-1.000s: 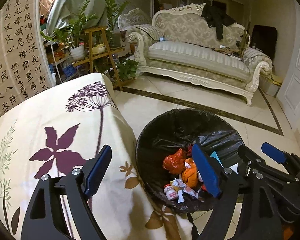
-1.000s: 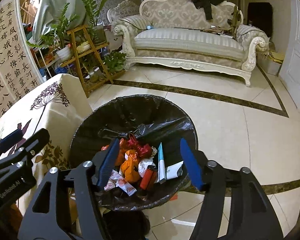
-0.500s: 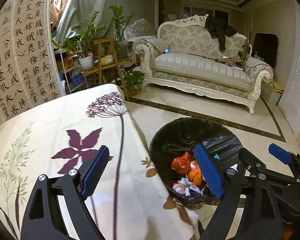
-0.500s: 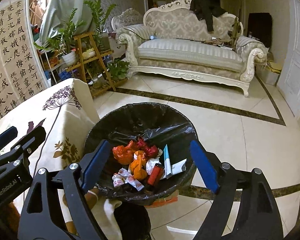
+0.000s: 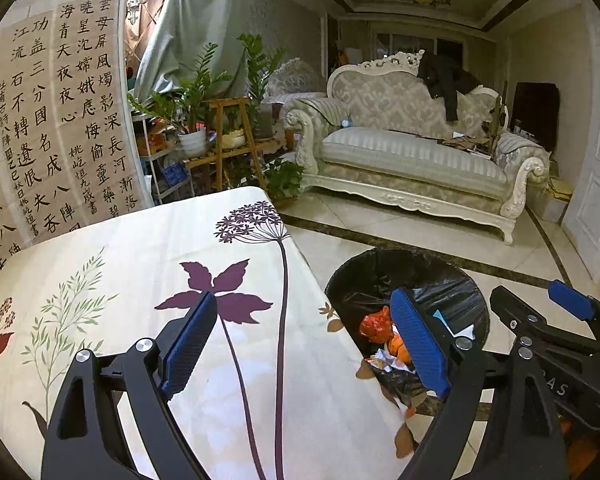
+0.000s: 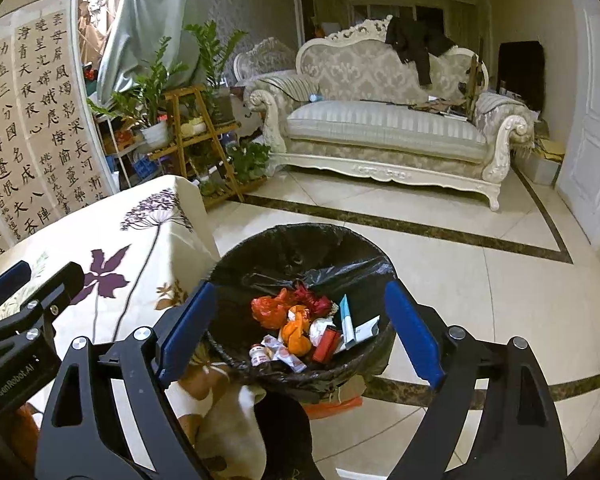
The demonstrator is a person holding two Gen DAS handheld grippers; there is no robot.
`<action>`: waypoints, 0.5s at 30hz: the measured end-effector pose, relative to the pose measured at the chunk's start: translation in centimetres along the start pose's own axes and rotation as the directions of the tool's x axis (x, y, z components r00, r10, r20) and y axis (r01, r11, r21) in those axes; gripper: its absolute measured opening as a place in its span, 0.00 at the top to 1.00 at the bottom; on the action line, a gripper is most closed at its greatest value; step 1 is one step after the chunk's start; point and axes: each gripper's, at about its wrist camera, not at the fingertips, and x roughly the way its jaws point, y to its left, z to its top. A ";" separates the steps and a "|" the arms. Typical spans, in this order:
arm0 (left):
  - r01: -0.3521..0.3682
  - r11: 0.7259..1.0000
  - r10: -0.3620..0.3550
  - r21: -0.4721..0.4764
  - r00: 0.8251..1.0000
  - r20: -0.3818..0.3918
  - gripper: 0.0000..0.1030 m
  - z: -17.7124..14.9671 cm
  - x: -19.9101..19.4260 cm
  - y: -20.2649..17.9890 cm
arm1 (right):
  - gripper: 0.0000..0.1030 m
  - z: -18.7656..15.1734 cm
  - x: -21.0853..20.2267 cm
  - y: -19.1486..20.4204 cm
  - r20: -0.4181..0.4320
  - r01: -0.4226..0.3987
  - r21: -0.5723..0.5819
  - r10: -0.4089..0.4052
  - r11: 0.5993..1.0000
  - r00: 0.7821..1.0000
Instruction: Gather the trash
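Both the left claw (image 5: 304,348) and the right claw (image 6: 300,328) are seen spread, having just been opening, with nothing pinched. The trash (image 6: 304,328) lies in the lined bin (image 6: 300,240) beside the tabletop (image 5: 140,264). The liner could be snagged and the bin tipped if a claw were lowered carelessly.

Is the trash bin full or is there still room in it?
Still room. The bin holds a low heap of wrappers at the bottom, and bare black liner shows well above it.
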 end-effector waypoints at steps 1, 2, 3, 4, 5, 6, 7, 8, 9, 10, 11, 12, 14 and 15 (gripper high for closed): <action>0.002 1.000 -0.002 -0.004 1.000 0.002 0.17 -0.1 -0.3 0.1 | 0.17 0.0 -0.3 0.1 0.005 -0.001 -0.002 0.001 1.000 1.000; 0.003 1.000 -0.003 -0.008 1.000 0.004 0.17 -0.2 -0.6 0.3 | 0.16 -0.1 -0.6 0.1 0.009 -0.002 -0.003 0.002 1.000 1.000; 0.005 1.000 -0.005 -0.009 1.000 0.007 0.17 -0.3 -0.8 0.4 | 0.16 -0.1 -0.9 0.2 0.014 -0.005 -0.004 0.005 1.000 1.000; 0.005 1.000 -0.004 -0.010 1.000 0.010 0.17 -0.2 -0.9 0.4 | 0.16 -0.1 -1.2 0.3 0.018 -0.006 -0.005 0.006 1.000 1.000; 0.004 1.000 -0.004 -0.010 1.000 0.012 0.17 -0.3 -1.1 0.5 | 0.16 -0.2 -1.4 0.3 0.022 -0.006 -0.007 0.006 1.000 1.000; 0.004 1.000 -0.004 -0.011 1.000 0.013 0.17 -0.3 -1.2 0.7 | 0.16 -0.2 -1.6 0.4 0.026 -0.006 -0.009 0.006 1.000 1.000; 0.005 1.000 -0.005 -0.016 1.000 0.013 0.17 -0.3 -1.3 0.8 | 0.16 -0.2 -1.8 0.5 0.029 -0.005 -0.012 0.006 1.000 1.000; 0.006 1.000 -0.005 -0.018 1.000 0.013 0.17 -0.3 -1.4 0.7 | 0.16 -0.2 -1.9 0.5 0.030 -0.006 -0.013 0.007 1.000 1.000; 0.006 1.000 -0.006 -0.019 1.000 0.014 0.17 -0.3 -1.4 0.8 | 0.16 -0.2 -1.9 0.6 0.031 -0.007 -0.014 0.008 1.000 0.999; 0.004 1.000 -0.004 -0.020 1.000 0.016 0.17 -0.3 -1.5 0.9 | 0.16 -0.2 -2.0 0.6 0.033 -0.007 -0.015 0.007 1.000 0.999; 0.004 1.000 -0.004 -0.020 1.000 0.019 0.17 -0.3 -1.5 1.0 | 0.16 -0.3 -2.1 0.6 0.034 -0.007 -0.016 0.007 1.000 0.999; 0.004 1.000 -0.003 -0.020 1.000 0.020 0.17 -0.3 -1.6 1.0 | 0.16 -0.3 -2.1 0.7 0.035 -0.006 -0.018 0.007 1.000 0.999; 0.004 1.000 -0.004 -0.023 1.000 0.023 0.17 -0.3 -1.8 1.0 | 0.16 -0.3 -2.2 0.7 0.037 -0.006 -0.018 0.007 1.000 0.999; 0.004 1.000 -0.004 -0.025 1.000 0.024 0.17 -0.3 -1.8 1.1 | 0.16 -0.3 -2.2 0.7 0.038 -0.005 -0.017 0.005 1.000 0.999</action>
